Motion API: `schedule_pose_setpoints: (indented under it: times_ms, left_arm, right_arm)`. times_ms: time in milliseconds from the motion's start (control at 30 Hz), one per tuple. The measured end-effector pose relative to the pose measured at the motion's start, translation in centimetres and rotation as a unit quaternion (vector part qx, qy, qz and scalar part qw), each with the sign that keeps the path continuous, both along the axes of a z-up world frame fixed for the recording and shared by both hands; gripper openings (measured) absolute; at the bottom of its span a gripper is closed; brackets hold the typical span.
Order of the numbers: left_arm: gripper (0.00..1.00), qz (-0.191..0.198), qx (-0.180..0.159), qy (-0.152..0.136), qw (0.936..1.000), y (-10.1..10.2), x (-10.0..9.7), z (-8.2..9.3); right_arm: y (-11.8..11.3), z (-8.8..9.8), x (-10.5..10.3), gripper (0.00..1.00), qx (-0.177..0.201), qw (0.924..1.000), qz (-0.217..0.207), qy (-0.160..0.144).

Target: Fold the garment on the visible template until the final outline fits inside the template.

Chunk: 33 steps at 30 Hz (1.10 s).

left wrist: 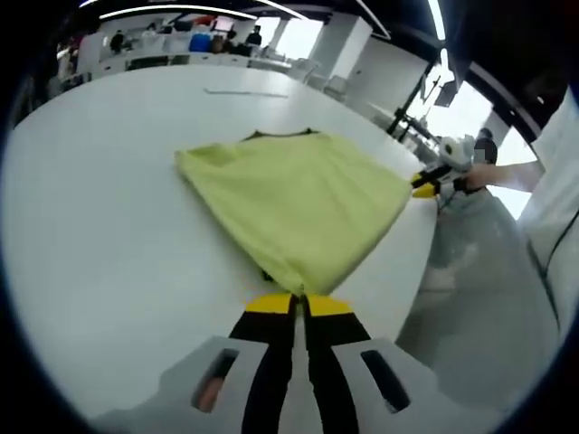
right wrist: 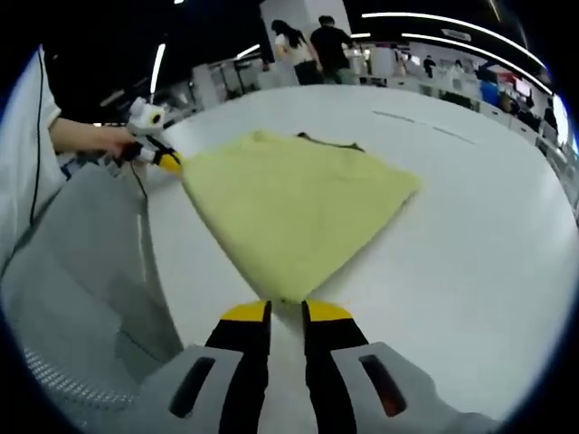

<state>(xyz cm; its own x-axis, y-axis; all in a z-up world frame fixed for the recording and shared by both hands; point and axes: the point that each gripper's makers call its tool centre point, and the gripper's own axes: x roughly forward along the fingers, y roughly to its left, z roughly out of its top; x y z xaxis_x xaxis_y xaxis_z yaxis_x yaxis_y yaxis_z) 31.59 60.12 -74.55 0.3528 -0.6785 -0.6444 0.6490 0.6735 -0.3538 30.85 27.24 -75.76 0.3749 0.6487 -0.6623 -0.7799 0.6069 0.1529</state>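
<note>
A yellow-green garment [left wrist: 298, 199] lies folded flat on the white table [left wrist: 109, 226], with a dark edge [left wrist: 280, 134] peeking out at its far side. My left gripper [left wrist: 298, 303] is shut on the garment's near corner, yellow tips pinching the cloth. My right gripper [left wrist: 427, 184], held by a hand, grips the corner at the table's edge. In the right gripper view the same garment [right wrist: 289, 203] spreads ahead; my right gripper [right wrist: 286, 310] is shut on its near corner. The left gripper [right wrist: 167, 161] holds the corner at the left.
The table's edge [right wrist: 158, 262] runs just beside both held corners, with grey floor [right wrist: 81, 271] below. A thin pale strip [left wrist: 244, 91] lies on the far tabletop. A person's sleeve [right wrist: 23, 145] is at the left; desks and people [right wrist: 312, 41] stand far behind.
</note>
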Motion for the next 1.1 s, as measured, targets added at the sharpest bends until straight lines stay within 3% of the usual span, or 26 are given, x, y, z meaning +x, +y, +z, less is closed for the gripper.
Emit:
schedule_pose_setpoints:
  times_ms: [67,267,1100]
  left_arm:
    - [0.0,-0.003,0.002,-0.001,1.0,0.0,0.0,0.0]
    - [0.0,-0.007,0.005,-0.002,1.0,0.1,-0.1,0.0]
    - [0.0,-0.05,0.028,0.003,0.9983,1.5,-0.3,0.4]
  right_arm:
    - [-0.1,0.2,0.2,0.07,-0.004,1.0,0.004,-0.008]
    - [-0.2,0.3,0.4,0.02,-0.013,0.9997,0.013,-0.015]
    - [-0.9,0.9,-0.3,0.01,-0.03,0.9978,0.058,-0.002]
